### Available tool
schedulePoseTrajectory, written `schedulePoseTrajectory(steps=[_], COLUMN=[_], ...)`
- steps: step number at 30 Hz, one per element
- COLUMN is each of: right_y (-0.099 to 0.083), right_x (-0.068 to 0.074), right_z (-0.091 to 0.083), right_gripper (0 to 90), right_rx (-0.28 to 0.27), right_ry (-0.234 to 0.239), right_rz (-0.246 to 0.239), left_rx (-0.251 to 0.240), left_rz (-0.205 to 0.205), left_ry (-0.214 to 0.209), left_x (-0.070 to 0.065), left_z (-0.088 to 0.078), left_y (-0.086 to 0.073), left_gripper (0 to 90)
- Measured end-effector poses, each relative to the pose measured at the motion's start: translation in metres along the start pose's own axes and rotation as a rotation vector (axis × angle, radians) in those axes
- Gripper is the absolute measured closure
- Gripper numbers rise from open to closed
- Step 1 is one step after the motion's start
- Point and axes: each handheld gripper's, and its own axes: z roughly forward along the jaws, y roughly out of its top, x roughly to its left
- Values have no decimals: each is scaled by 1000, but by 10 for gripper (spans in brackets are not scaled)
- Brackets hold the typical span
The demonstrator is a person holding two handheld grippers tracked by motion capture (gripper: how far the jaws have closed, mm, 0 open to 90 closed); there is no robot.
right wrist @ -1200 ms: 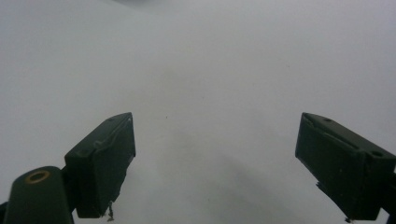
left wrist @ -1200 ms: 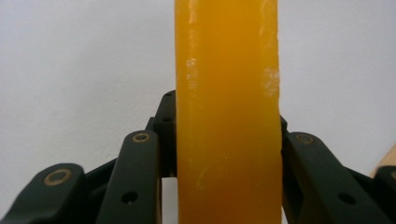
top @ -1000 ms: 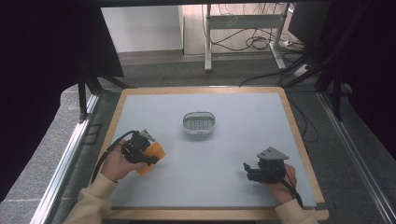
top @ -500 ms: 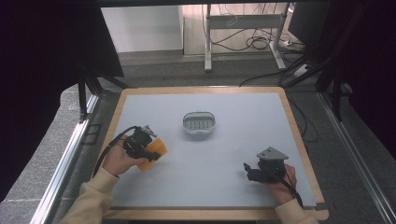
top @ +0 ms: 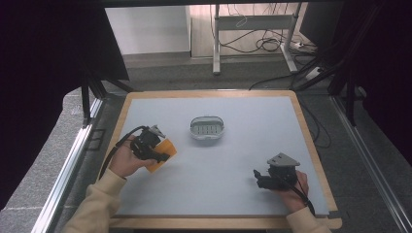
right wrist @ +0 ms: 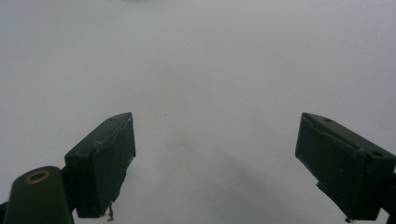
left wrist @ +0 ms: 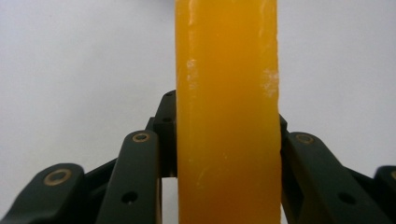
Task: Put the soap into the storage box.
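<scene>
left gripper (top: 156, 151) pinching our orange soap bar (left wrist: 228, 112) by its flat sides (ready to carry) | soap dish (top: 208, 128) at 2 o'clock | right gripper (right wrist: 215, 168) spread, idle on bench (top: 218, 184)

Left gripper (top: 163, 154) grips orange block (top: 164, 151); soap dish (top: 208, 128) beyond.

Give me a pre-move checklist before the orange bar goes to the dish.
1. Left gripper clamped on the orange bar: ok.
2. Bar centred between the jaws: ok, in the left gripper view.
3. Dish upright, nothing visible inside: ok.
4. Path from bar to dish across the table free: ok.
5. Right gripper open, holding nothing, apart from the dish: ok.
6. Grip firm enough to lift: cannot tell.
</scene>
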Motion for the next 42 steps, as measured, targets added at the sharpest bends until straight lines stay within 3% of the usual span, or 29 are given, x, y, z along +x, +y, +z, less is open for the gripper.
schedulePoseTrajectory(steps=[18, 42], right_y=[-1, -1], right_x=[-1, -1], right_z=[1, 1], right_gripper=[125, 127], right_rx=[8, 14], right_ry=[-1, -2], right_rz=[3, 0], left_rx=[-20, -30], left_rz=[30, 104], left_ry=[4, 4], left_x=[3, 1], left_z=[3, 5], left_y=[20, 47], left_gripper=[619, 619])
